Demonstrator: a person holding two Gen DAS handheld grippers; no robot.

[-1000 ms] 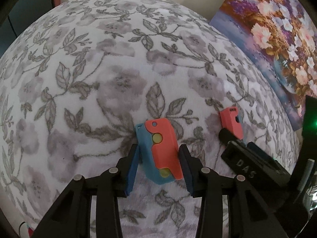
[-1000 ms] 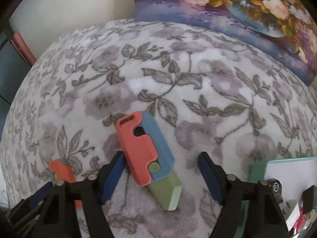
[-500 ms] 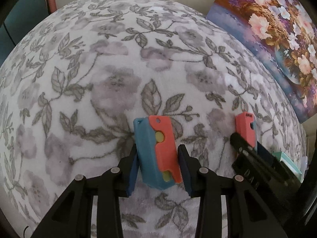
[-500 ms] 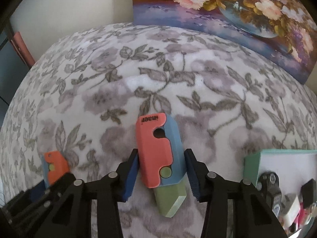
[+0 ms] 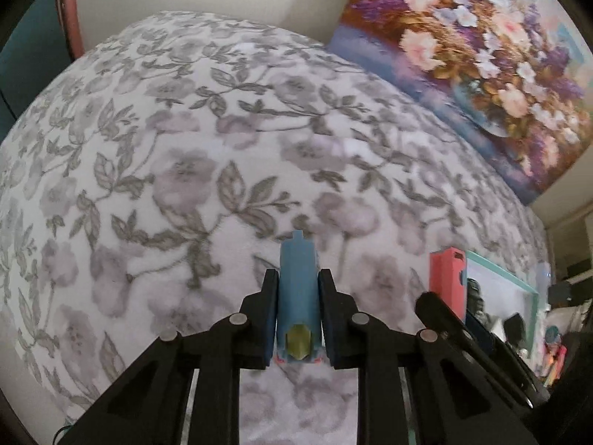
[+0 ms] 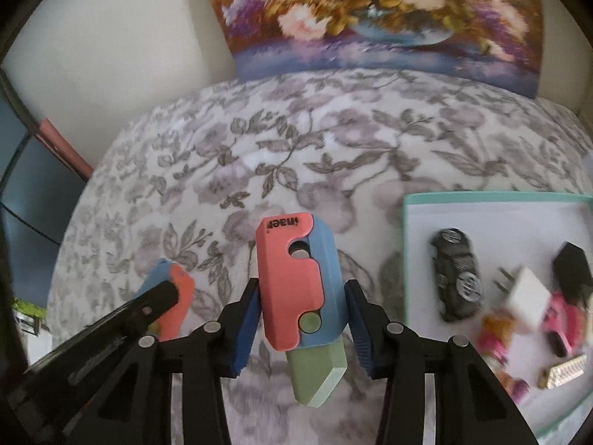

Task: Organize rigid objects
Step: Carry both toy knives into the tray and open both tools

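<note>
My left gripper (image 5: pixel 298 313) is shut on a small blue toy knife (image 5: pixel 298 289) with a green tip, held edge-on above the floral cloth. In the right wrist view my right gripper (image 6: pixel 302 324) is shut on a second toy knife (image 6: pixel 296 285), coral and blue with a pale green blade pointing toward the camera; it is lifted off the cloth. The same coral toy (image 5: pixel 447 282) shows at the right of the left wrist view, and the left gripper's toy (image 6: pixel 174 296) appears at the lower left of the right wrist view.
A white tray with a mint rim (image 6: pixel 406 256) lies to the right, holding a black toy car (image 6: pixel 457 278), a white plug (image 6: pixel 524 293), a black block and pink items. A flower painting (image 5: pixel 481 52) leans against the back wall. The floral cloth (image 5: pixel 185 148) covers the table.
Both grippers closed on their toy knives and lifted them off the cloth. The left toy turned edge-on in the jaws. The right gripper moved toward the tray.
</note>
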